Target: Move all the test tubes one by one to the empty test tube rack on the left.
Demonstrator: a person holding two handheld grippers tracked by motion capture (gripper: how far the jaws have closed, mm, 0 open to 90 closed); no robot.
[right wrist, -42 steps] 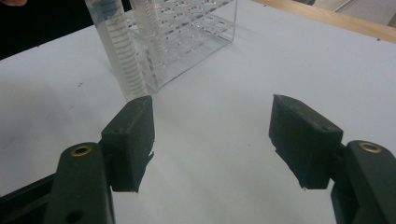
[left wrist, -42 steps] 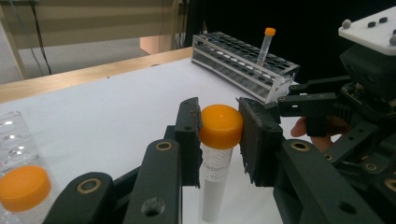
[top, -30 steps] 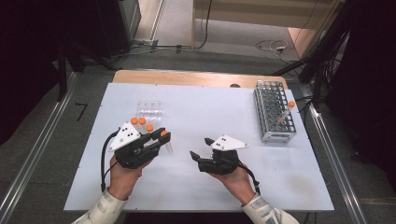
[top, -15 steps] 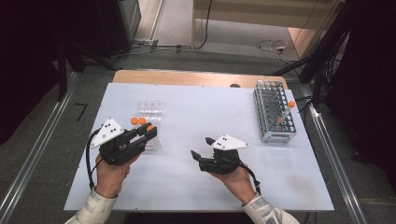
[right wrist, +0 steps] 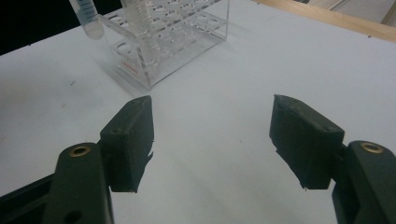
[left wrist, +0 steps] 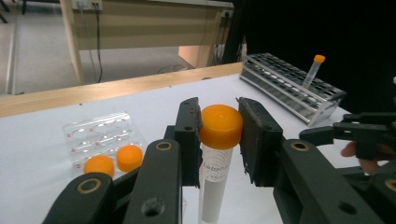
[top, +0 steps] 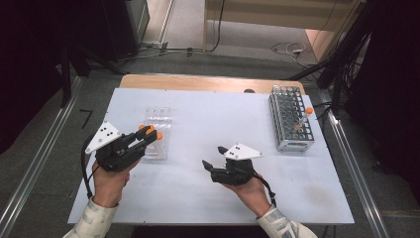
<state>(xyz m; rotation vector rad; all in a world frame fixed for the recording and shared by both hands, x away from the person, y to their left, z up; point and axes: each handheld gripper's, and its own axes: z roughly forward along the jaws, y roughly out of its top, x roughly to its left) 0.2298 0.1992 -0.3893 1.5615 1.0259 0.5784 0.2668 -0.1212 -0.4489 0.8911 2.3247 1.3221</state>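
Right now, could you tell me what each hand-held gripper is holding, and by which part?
The left hand-held gripper clamps a tube by its orange cap. The right hand-held gripper is open, holding nothing.

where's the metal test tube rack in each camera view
High view: metal rack at the table's far right.
Left gripper view: upper right, beyond the jaws.
Right gripper view: I can't make it out.
Shared landmark: the orange-capped tube standing in it.

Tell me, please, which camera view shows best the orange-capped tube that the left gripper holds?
The left gripper view: the orange-capped tube stands large and upright between the left gripper jaws, its cap and printed label visible. In the high view the tube is small, mostly its orange cap showing at the gripper's tip.
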